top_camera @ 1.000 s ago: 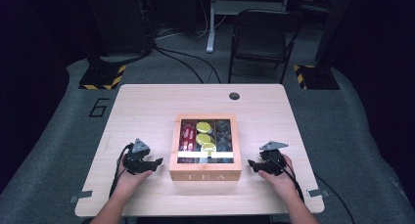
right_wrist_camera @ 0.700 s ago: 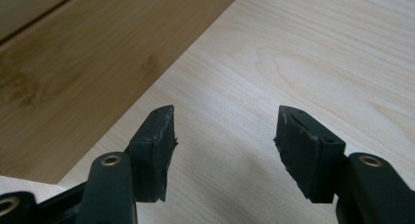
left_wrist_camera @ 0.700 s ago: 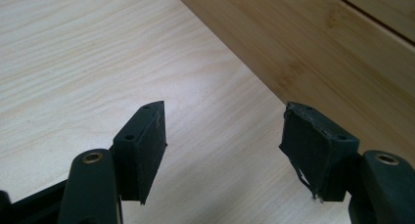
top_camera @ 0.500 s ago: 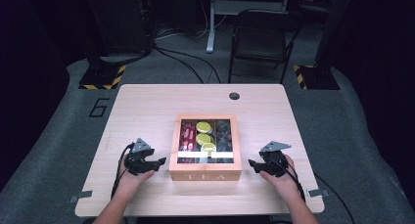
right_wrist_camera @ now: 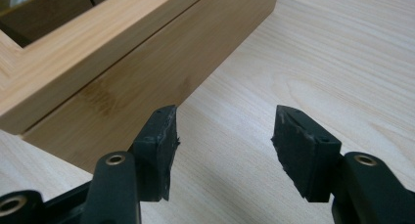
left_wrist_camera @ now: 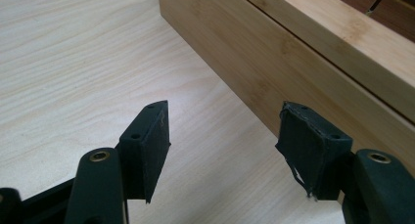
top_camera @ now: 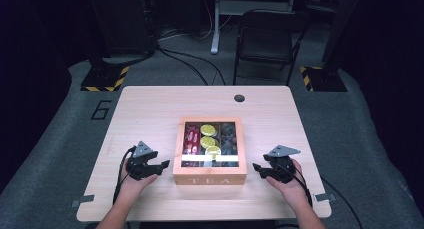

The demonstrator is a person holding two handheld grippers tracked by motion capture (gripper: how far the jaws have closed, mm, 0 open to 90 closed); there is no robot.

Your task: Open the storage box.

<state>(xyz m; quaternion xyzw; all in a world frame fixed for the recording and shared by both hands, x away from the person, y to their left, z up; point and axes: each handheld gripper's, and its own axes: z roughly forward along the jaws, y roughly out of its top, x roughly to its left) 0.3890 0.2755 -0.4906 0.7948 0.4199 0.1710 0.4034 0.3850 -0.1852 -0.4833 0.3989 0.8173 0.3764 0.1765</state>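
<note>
While beside the tea box [top_camera: 210, 179], both hand-held grippers' jaws lately narrower, empty.

The right gripper [right_wrist_camera: 222, 136] is hovering low over the pale wooden table [right_wrist_camera: 342, 62], its two black jaws standing apart with nothing between them, having just been closing a little. The wooden box [right_wrist_camera: 147, 72] is lying just beside the left jaw, its lid seemingly resting shut along a thin seam.
</note>
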